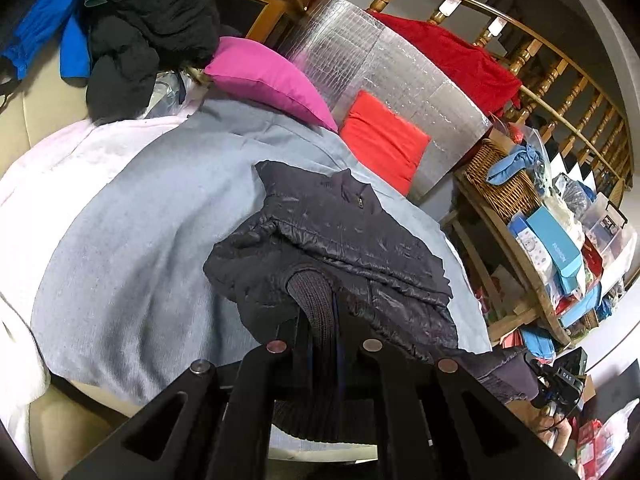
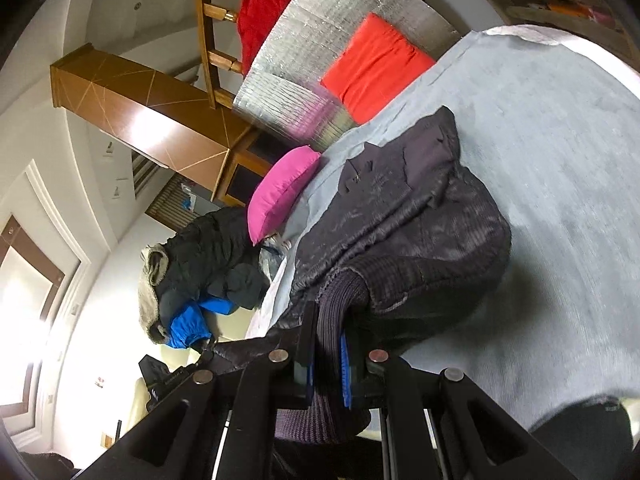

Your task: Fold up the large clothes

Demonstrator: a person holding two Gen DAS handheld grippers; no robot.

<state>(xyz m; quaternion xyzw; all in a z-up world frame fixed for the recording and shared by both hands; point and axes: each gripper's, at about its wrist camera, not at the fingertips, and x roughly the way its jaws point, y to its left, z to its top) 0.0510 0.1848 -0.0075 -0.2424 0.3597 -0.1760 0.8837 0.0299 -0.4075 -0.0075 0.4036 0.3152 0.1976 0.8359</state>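
A dark quilted jacket (image 1: 340,236) (image 2: 404,216) lies partly folded on a pale blue sheet (image 1: 132,232) (image 2: 560,160). Its zipped collar points away from me. My left gripper (image 1: 320,312) is shut on the jacket's ribbed knit hem (image 1: 312,292), which stands up between its fingers. My right gripper (image 2: 326,320) is shut on another stretch of the ribbed hem (image 2: 340,292), lifted off the sheet. In the left wrist view the other gripper and the hand holding it (image 1: 556,384) show at the lower right, with jacket fabric stretched toward them.
A pink cushion (image 1: 268,76) (image 2: 280,192) and a red cushion (image 1: 384,140) (image 2: 376,68) lean against a silver foil panel (image 1: 380,64). A heap of black and blue coats (image 1: 132,28) (image 2: 208,272) lies at the sheet's far side. Cluttered wooden shelves (image 1: 540,240) stand to the right.
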